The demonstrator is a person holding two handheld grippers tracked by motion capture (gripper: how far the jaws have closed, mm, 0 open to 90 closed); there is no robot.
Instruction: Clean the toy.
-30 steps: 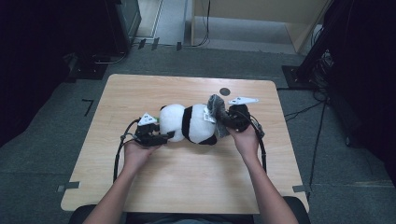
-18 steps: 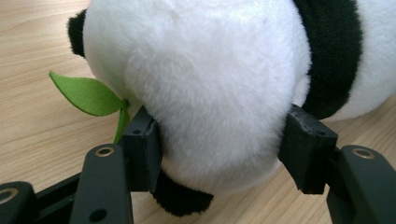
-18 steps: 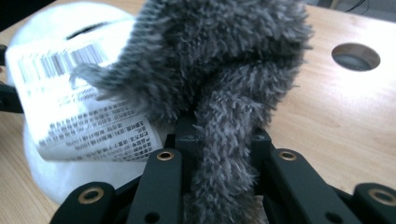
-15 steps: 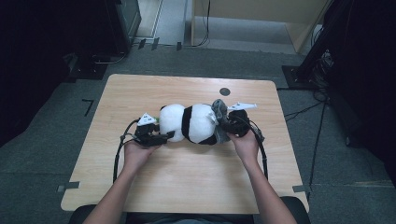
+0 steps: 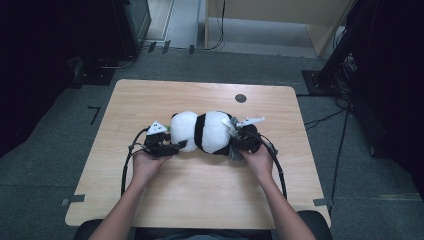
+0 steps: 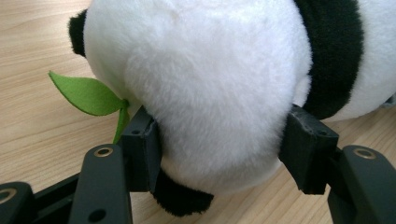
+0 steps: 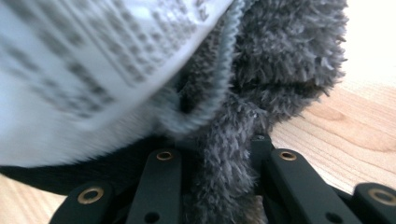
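Wooden table [image 5: 165,205] lies bare around the central panda [image 5: 205,131].

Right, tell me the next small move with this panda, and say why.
Probably draw the grey fleece cloth a little further along the panda, with the left gripper bracing it. The left gripper is clamped around the panda's white end, which lies on the table. The right gripper is pinched shut on a fold of the cloth at the other end, beside a white label.
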